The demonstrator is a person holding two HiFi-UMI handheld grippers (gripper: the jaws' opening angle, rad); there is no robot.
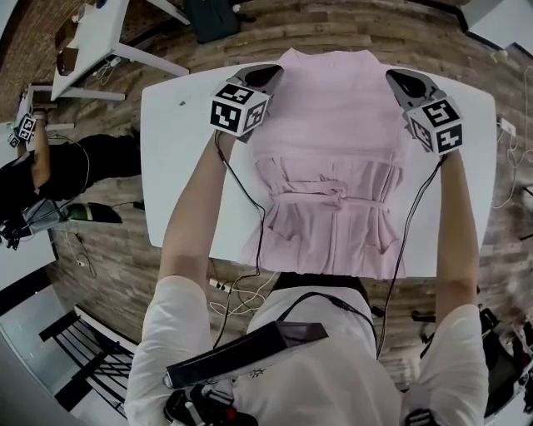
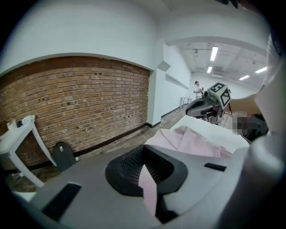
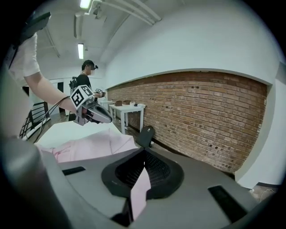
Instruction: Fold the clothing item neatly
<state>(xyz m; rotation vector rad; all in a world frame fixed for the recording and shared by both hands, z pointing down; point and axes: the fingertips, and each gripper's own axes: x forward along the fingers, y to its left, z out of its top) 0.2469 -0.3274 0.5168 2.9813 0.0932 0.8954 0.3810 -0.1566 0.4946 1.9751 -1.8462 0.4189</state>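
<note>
A pale pink dress (image 1: pixel 333 125) with a tie at the waist (image 1: pixel 329 198) lies lengthwise on the white table (image 1: pixel 179 166), and its near hem hangs over the front edge. My left gripper (image 1: pixel 273 73) is shut on the dress's far left corner, my right gripper (image 1: pixel 396 78) on its far right corner. Both corners are raised off the tabletop. In the left gripper view a strip of pink cloth (image 2: pixel 149 190) is pinched between the ribbed pads (image 2: pixel 129 165). The right gripper view shows the same pinch of cloth (image 3: pixel 139 190) in its pads (image 3: pixel 158 167).
A white desk (image 1: pixel 92 42) stands at the far left, and a dark bag (image 1: pixel 208 17) sits on the wooden floor beyond the table. Cables (image 1: pixel 237 295) hang off the table's near edge. Another person (image 1: pixel 33 166) is at the left. Brick walls surround the room.
</note>
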